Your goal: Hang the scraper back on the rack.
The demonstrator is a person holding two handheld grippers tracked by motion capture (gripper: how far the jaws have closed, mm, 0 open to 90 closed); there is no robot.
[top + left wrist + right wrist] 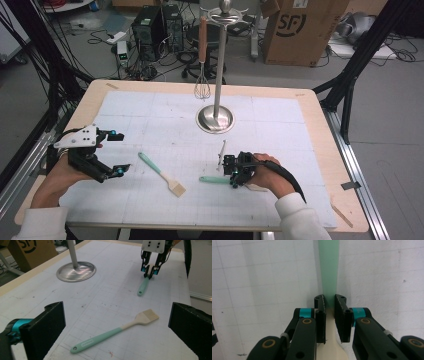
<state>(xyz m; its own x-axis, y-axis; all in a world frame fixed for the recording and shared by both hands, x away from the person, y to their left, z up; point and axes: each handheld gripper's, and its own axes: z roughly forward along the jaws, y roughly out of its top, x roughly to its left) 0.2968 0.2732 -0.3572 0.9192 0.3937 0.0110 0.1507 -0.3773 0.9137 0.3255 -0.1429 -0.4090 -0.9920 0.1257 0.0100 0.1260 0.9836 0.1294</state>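
Mint-handled spatula (328, 270); cream blade, flat on mat

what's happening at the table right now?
A person works two hand-held grippers over a white gridded mat. The right gripper has its jaws closed on a utensil with a mint-green handle and a cream head end, lying flat on the mat. The left gripper is open and hovers near a mint-handled basting brush, not touching it. Behind them, a whisk hangs from a metal stand.
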